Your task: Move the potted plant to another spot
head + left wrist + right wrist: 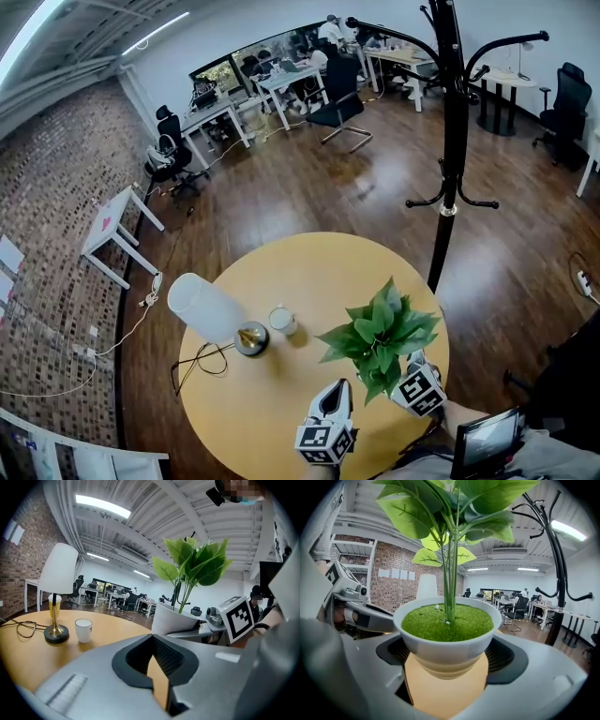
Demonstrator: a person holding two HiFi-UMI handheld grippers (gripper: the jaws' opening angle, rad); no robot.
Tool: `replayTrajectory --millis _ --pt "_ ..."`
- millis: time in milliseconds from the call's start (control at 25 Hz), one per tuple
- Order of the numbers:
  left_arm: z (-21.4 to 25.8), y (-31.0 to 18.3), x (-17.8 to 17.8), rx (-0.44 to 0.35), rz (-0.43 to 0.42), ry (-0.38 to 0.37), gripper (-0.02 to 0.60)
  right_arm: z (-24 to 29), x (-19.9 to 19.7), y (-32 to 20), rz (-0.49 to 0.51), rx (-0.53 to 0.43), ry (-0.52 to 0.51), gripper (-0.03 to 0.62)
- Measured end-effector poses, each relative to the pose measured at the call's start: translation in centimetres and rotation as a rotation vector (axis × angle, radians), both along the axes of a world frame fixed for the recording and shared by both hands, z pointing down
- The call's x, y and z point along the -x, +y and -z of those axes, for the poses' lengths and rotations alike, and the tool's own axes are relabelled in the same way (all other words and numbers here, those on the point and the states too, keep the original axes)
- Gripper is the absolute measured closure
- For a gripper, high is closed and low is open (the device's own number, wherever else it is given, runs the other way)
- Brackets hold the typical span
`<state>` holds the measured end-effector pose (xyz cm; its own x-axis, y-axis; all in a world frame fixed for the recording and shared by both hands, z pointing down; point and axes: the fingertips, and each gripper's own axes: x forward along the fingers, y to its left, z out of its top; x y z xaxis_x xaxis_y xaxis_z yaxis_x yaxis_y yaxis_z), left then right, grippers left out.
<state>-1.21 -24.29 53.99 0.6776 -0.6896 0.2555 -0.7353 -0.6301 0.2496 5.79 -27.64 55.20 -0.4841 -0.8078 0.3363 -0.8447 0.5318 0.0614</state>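
The potted plant [380, 333] has broad green leaves and stands in a white bowl-shaped pot [447, 639] filled with green moss. It is at the near right of the round yellow table [281, 267]. My right gripper [409, 364] is shut on the pot, one jaw on each side of it [446, 662]. Whether the pot rests on the table or hangs just above it cannot be told. Just left of the plant, my left gripper [337, 389] sits low over the table with its jaws nearly together and nothing between them [157, 677]. The left gripper view shows the pot [174, 618] to the right.
A table lamp [211, 311] with a white shade and brass base stands on the table's left, its cable trailing off the edge. A small white cup [282, 321] sits beside it. A black coat rack [454, 141] rises behind the table. Desks and chairs fill the far room.
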Motion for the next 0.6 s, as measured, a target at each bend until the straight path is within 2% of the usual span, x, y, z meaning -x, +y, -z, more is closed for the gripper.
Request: replayTrajectory --millis 360,600 --pt "-2.5 -1.2 -3.4 0.031 0.044 -0.05 0.591 -3.6 -2.5 -1.1 0.056 0.043 -0.02 0.1" --pt "-4.7 -2.1 -5.1 0.065 0.039 -0.072 0.591 -6.9 -3.6 -2.3 0.057 0.082 -0.032 0.1"
